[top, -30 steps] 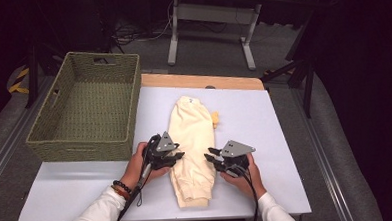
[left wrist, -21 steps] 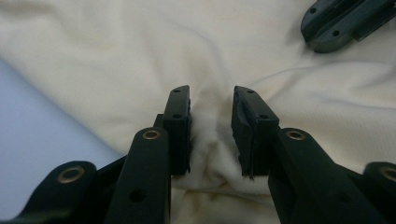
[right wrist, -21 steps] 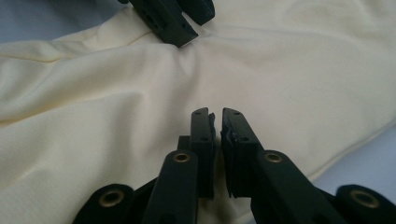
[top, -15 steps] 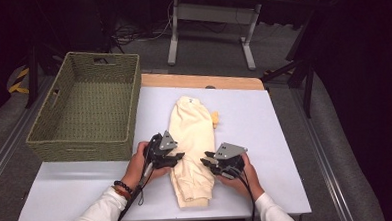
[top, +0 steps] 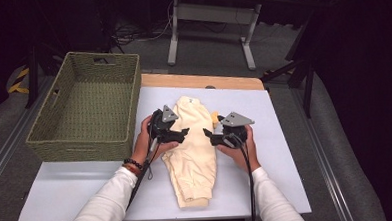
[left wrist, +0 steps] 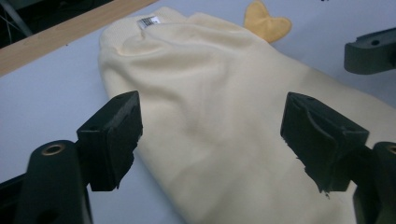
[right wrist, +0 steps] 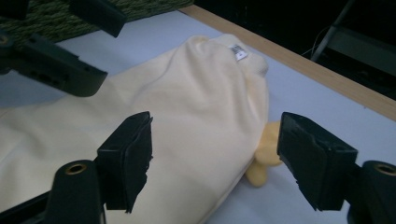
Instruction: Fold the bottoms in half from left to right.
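A pale yellow folded garment point(top: 193, 150) lies lengthwise on the white table point(top: 274, 112), its label point(left wrist: 148, 21) at the far end. An orange-yellow piece point(right wrist: 261, 161) pokes out from under its right side. My left gripper point(top: 183, 134) hovers over the garment's left edge and points right. My right gripper point(top: 208, 137) faces it from the right. Both have just been opening. In the left gripper view the left gripper point(left wrist: 210, 135) stands wide above the cloth, gripping nothing. The right gripper point(right wrist: 215, 154) is likewise wide, with cloth below it and nothing pinched.
A green woven basket point(top: 86, 108) stands at the table's left, close to my left hand. A wooden strip point(top: 202, 81) runs along the table's far edge. Desk legs point(top: 251, 38) and dark floor lie beyond it. White tabletop shows on both sides of the garment.
Both hands have moved toward the far side, from the garment's lower half to its middle. Both pairs of jaws now stand wider apart. The garment has stayed put.
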{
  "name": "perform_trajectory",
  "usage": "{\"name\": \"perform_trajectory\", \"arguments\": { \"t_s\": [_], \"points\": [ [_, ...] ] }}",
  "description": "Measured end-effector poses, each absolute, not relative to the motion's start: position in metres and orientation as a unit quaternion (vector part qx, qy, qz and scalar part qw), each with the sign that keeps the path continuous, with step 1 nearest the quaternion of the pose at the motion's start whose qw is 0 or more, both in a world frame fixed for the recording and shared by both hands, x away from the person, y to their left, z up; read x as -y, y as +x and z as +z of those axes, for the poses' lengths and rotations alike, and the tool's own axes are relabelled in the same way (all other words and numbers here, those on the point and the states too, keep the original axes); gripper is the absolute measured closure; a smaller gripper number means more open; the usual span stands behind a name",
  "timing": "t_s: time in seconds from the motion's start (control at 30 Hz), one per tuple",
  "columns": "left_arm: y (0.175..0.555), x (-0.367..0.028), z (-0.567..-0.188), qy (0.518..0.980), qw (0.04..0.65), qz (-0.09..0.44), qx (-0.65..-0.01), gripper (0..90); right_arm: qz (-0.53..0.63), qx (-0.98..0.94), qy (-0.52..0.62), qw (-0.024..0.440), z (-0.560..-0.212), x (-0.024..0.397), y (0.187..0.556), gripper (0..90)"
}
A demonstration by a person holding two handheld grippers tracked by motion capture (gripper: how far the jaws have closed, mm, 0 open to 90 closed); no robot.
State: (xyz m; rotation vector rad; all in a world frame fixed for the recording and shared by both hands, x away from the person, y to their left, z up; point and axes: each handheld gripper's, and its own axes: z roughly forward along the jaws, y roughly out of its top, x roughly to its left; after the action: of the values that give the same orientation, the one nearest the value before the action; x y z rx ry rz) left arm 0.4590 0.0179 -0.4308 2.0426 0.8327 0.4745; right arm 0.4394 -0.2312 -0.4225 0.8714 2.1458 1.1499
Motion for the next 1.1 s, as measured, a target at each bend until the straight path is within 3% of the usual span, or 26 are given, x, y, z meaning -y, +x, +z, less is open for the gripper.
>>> {"name": "perform_trajectory", "arguments": {
  "t_s": [0.13, 0.4, 0.77, 0.97, 1.1],
  "points": [
    [0.467, -0.015, -0.43, 0.806, 0.433, 0.208, -0.346, 20.4, 0.422, -0.796, 0.346, 0.261, -0.422, 0.23, 0.46, 23.6],
    [0.498, -0.01, -0.441, 0.807, 0.409, 0.189, -0.383, 27.5, 0.403, -0.799, 0.381, 0.234, -0.425, 0.222, 0.497, 27.5],
    [0.527, -0.012, -0.462, 0.806, 0.388, 0.139, -0.424, 31.8, 0.369, -0.803, 0.42, 0.205, -0.446, 0.218, 0.531, 40.7],
    [0.527, -0.007, -0.463, 0.82, 0.384, 0.126, -0.407, 49.8, 0.366, -0.81, 0.427, 0.168, -0.457, 0.218, 0.543, 41.8],
    [0.528, -0.007, -0.462, 0.825, 0.383, 0.12, -0.398, 61.7, 0.375, -0.807, 0.43, 0.151, -0.458, 0.215, 0.543, 54.0]
  ]
}}
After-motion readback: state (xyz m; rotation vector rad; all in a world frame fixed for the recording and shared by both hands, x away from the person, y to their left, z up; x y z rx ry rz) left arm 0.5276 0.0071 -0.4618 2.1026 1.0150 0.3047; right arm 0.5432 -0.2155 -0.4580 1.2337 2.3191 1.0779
